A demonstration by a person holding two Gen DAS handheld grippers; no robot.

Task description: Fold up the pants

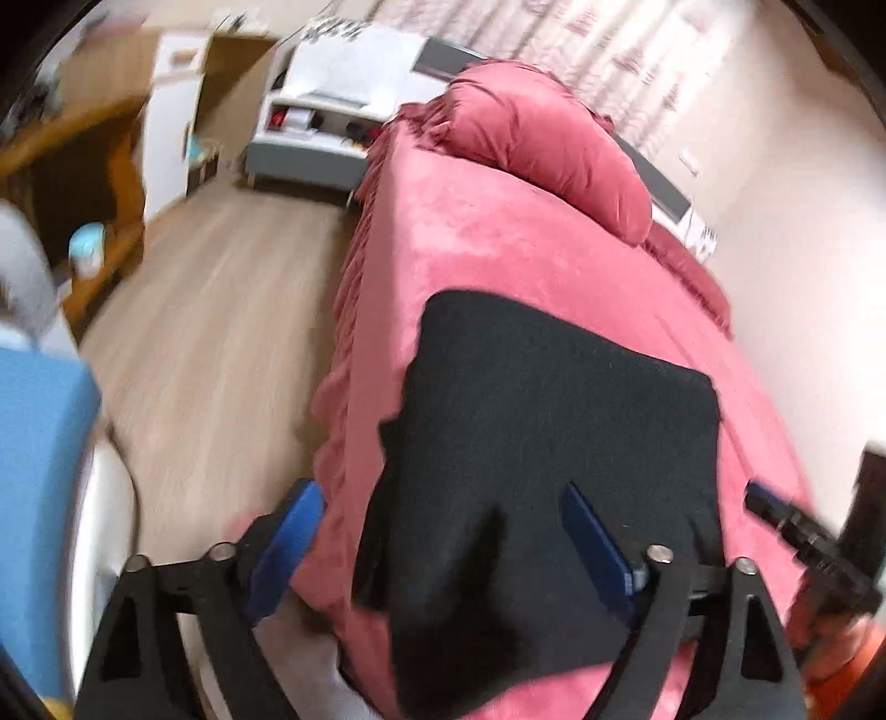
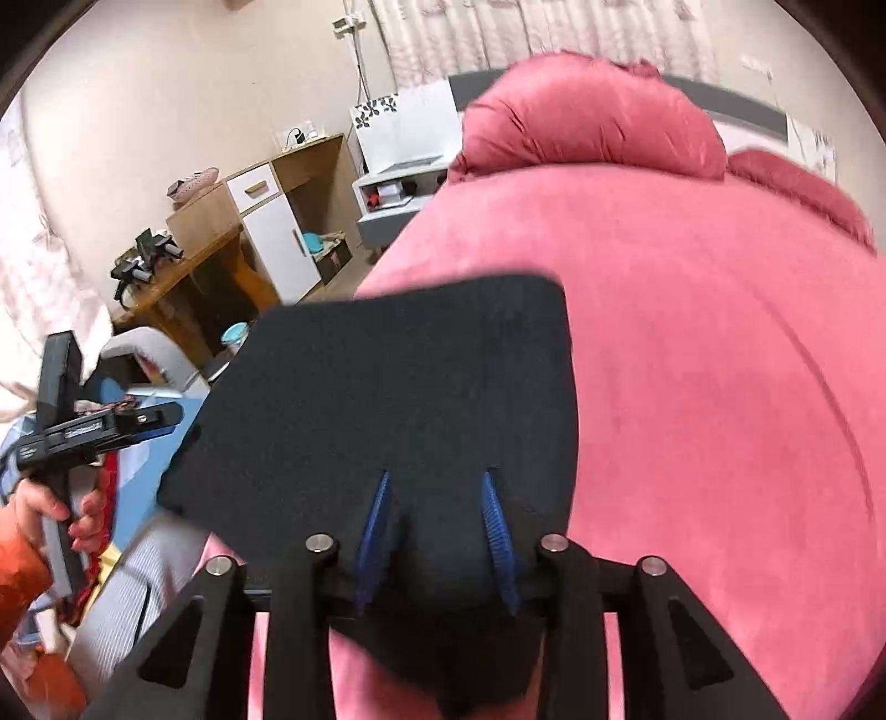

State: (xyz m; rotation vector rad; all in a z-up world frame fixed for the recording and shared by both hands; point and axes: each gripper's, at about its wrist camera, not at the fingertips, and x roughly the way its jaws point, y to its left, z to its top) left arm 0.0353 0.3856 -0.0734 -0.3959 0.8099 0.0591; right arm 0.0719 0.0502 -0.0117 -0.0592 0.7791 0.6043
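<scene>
Black fabric, the pants (image 1: 554, 415), lies as a compact, roughly rectangular stack in the lower centre of the left wrist frame, on the near corner of the bed (image 1: 498, 249). Its edges are fairly square, which suggests the folding is largely done. The near edge droops over the bed's edge, lower centre of both frames.

Left gripper (image 1: 443, 545): jaws spread wide. One blue finger (image 1: 288, 543) stands off the cloth at lower left, over the floor (image 1: 221, 304); the other lies over the fabric at lower centre. Nothing is pinched; it holds nothing. Judged to be a release, with the tool clear of the stack.

Right gripper (image 2: 437, 545): jaws partly apart, both blue fingers (image 2: 498, 531) over the near edge of the pants at lower centre. The cloth bulges between them, but the pads do not visibly press it; I judge it let go, though contact cannot be ruled out.

A hand (image 2: 55, 515) in an orange sleeve grips the left tool's handle at lower left of the right wrist frame.

Surface: a pink velvety bedcover, smooth and level, with a matching pillow (image 1: 548, 144) at upper centre.

Room: pale wood floor at left, a wooden cabinet (image 2: 277, 221) at upper left, a white nightstand (image 1: 332, 111) beside the bed's head, patterned curtains (image 2: 526, 33) along the top. The left wrist frame is blurred at its left edge.
</scene>
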